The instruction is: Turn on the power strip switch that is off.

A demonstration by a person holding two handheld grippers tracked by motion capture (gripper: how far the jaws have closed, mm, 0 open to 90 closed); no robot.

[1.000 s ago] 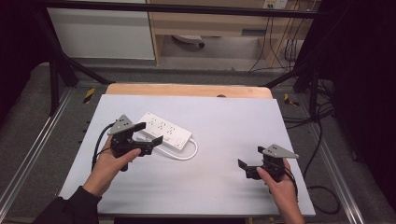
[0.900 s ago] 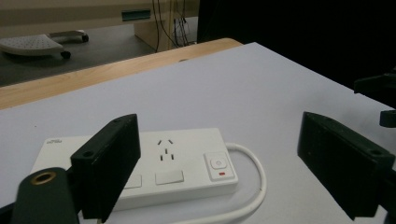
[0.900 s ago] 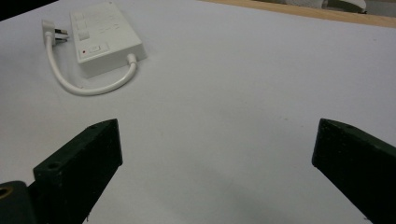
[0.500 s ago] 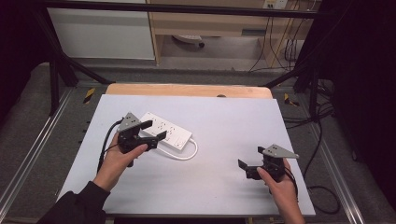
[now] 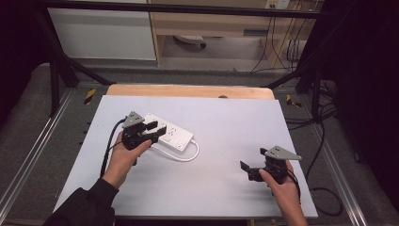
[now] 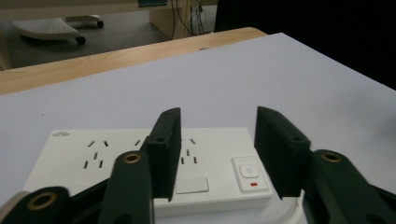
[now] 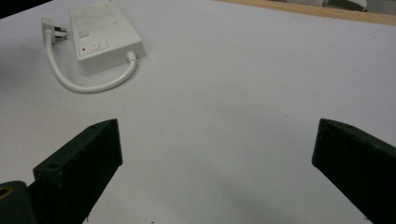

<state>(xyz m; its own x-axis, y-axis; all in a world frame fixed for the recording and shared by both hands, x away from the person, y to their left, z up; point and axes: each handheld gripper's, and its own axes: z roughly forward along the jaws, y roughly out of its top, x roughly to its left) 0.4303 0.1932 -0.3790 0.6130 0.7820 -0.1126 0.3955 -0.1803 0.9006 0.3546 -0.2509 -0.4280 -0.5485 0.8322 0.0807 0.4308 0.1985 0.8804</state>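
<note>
Power strip [image 5: 168,133] lies left of centre on the white surface [image 5: 226,117]. Left gripper [image 5: 149,133] hangs over its left end, fingers [image 6: 164,149] just closing, not yet pressing it. Right gripper [image 5: 250,168], lower right, has its fingers spread wide and empty.

Lab: framed rig [image 5: 56,75], trailing cables [image 5: 282,47]

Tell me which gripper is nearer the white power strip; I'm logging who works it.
Left. The left gripper is right over the power strip, its jaws just closing above it. The right gripper sits well apart, open, near the table's front.
</note>
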